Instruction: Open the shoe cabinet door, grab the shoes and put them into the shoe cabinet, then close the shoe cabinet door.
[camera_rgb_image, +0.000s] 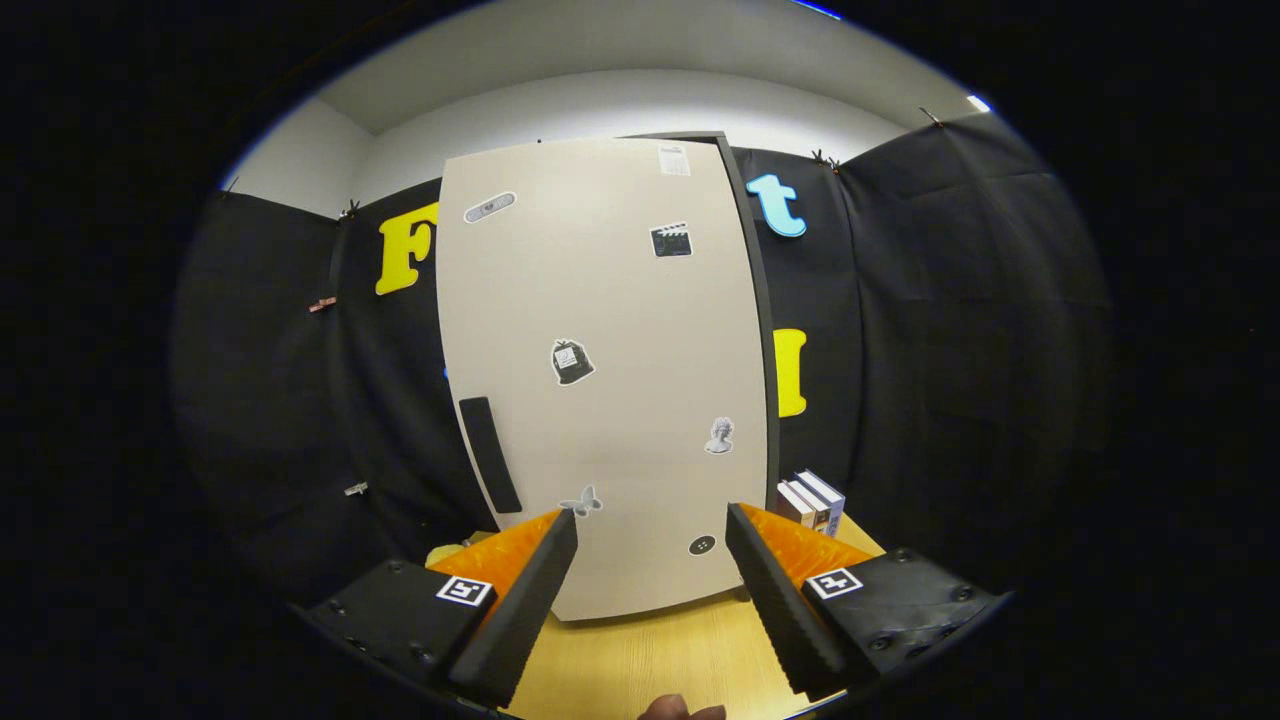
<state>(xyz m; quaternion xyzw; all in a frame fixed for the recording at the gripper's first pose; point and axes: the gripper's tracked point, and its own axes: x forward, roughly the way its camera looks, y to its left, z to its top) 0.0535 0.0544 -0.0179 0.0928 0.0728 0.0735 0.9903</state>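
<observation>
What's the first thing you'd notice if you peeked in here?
A tall beige cabinet door dotted with stickers stands shut just beyond the open gripper, with a black handle near its left edge. Its orange-backed fingers hold nothing. A few books stand to the door's right on the wooden table.

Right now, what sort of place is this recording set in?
Probably a staged recording booth, not a real home: black cloth wall hangs behind a beige shoe cabinet door dotted with stickers, standing shut on a wooden tabletop. A few books sit beside it. The claw is open, empty, facing the door.
</observation>
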